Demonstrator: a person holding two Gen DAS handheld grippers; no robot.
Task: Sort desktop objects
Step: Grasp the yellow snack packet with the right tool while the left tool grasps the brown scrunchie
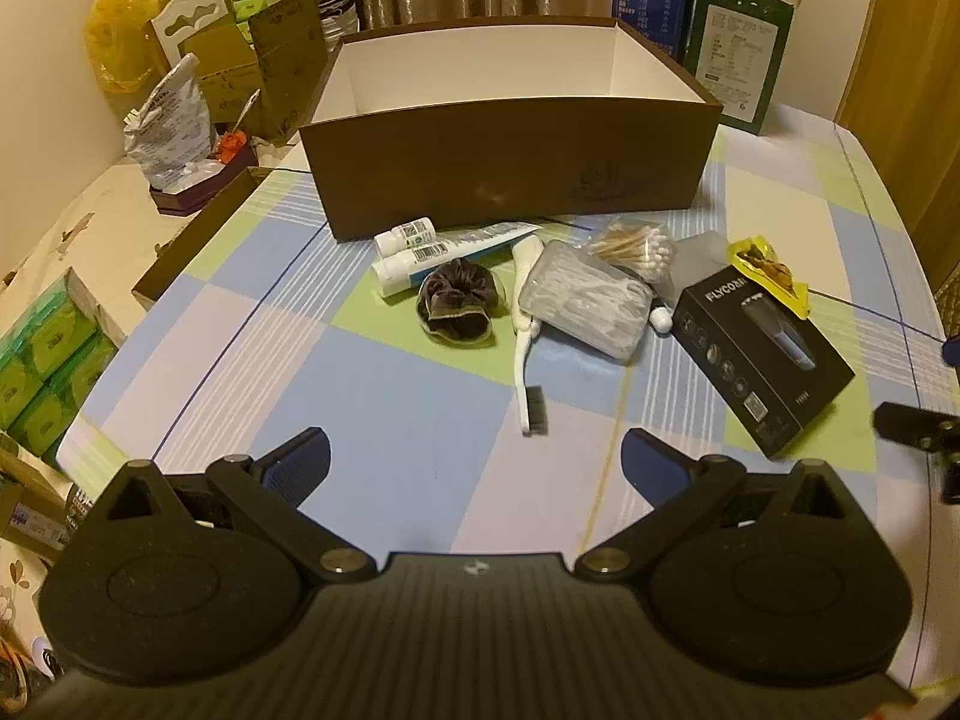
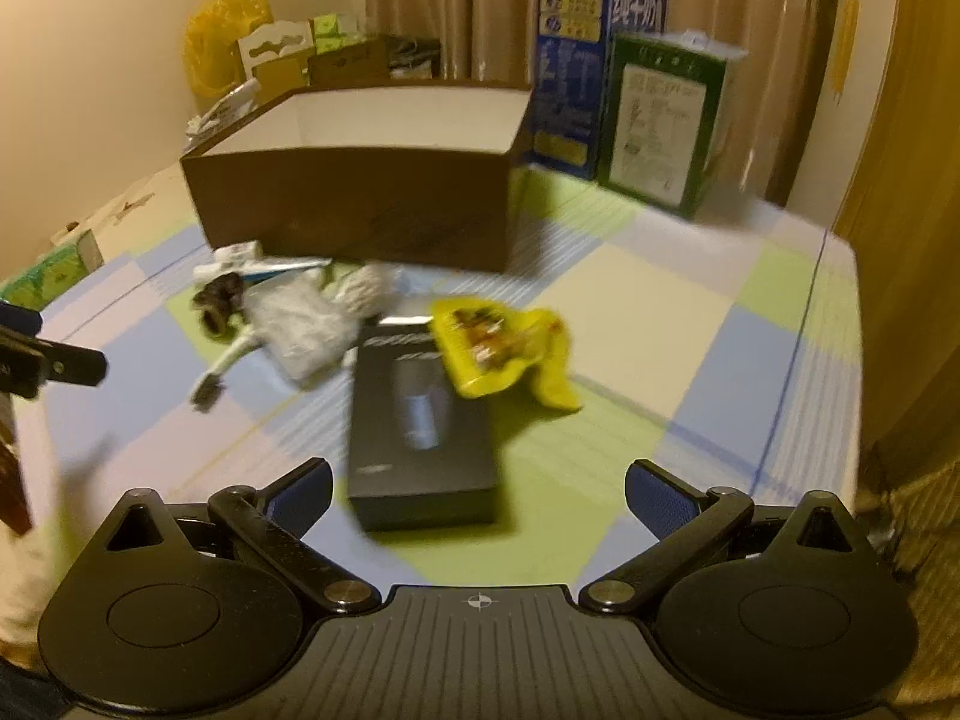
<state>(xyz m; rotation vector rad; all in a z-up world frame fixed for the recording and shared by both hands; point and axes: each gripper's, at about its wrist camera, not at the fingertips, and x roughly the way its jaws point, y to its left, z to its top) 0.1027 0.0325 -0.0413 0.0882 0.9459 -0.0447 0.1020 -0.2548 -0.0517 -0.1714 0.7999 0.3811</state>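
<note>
An open brown box (image 1: 510, 156) with a white inside stands at the back of the table; it also shows in the right wrist view (image 2: 354, 204). In front of it lie two white bottles (image 1: 405, 252), a tube (image 1: 480, 237), a dark scrunchie (image 1: 459, 300), a white brush (image 1: 528, 336), a clear bag (image 1: 585, 303), cotton swabs (image 1: 636, 246), a black FLYCO box (image 1: 759, 354) and a yellow snack packet (image 1: 771, 273). My left gripper (image 1: 474, 459) is open and empty, short of the brush. My right gripper (image 2: 480, 489) is open and empty, just in front of the black box (image 2: 420, 420) with the yellow packet (image 2: 492, 351) on its far end.
A checked cloth (image 1: 372, 420) covers the table. Blue and green cartons (image 2: 630, 102) stand at the back right. Cardboard boxes, a yellow bag (image 1: 123, 30) and green tissue packs (image 1: 48, 360) crowd the left side. The right gripper shows at the right edge (image 1: 924, 426).
</note>
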